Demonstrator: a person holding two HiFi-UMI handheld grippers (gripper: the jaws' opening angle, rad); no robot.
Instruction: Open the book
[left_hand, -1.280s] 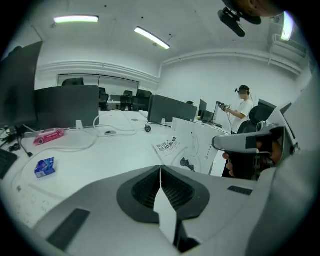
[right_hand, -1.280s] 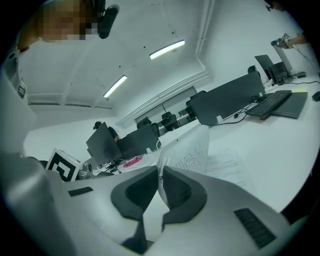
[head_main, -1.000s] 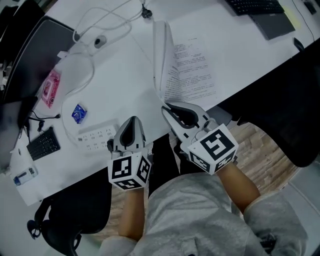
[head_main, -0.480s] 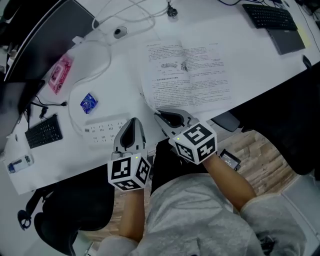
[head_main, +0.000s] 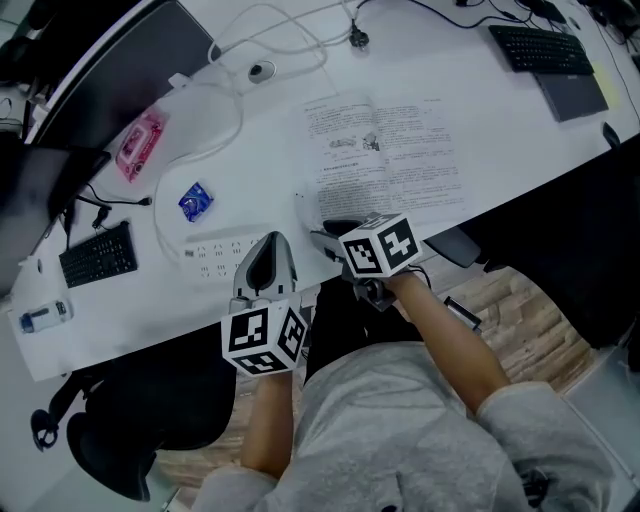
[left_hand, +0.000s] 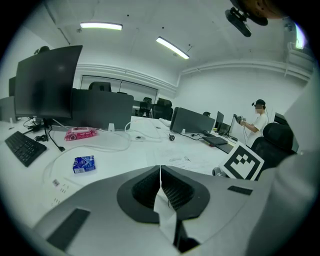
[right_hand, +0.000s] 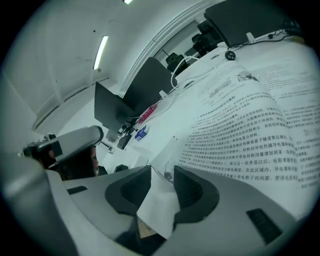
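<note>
The book (head_main: 385, 155) lies open and flat on the white desk (head_main: 270, 130), printed pages up. My right gripper (head_main: 320, 233) sits at the book's near left corner, largely hidden under its marker cube. In the right gripper view its jaws (right_hand: 162, 170) have just been opening and stand apart. The corner of the left page (right_hand: 167, 150) reaches between the tips without being pressed. The text pages (right_hand: 240, 115) spread out beyond. My left gripper (head_main: 268, 242) hovers over the desk's front edge, left of the book, with its jaws (left_hand: 160, 167) shut on nothing.
A white power strip (head_main: 215, 258) lies just beyond the left gripper. A blue packet (head_main: 195, 200), a pink packet (head_main: 140, 145), a small keyboard (head_main: 95, 255), cables and a dark monitor (head_main: 110, 60) fill the left side. Another keyboard (head_main: 545, 45) and a grey laptop (head_main: 575, 90) sit at far right.
A page that stood upright in the right gripper has come down and the book now lies flat. The right gripper sank toward the desk edge and its jaws spread apart. The left gripper shifted slightly.
</note>
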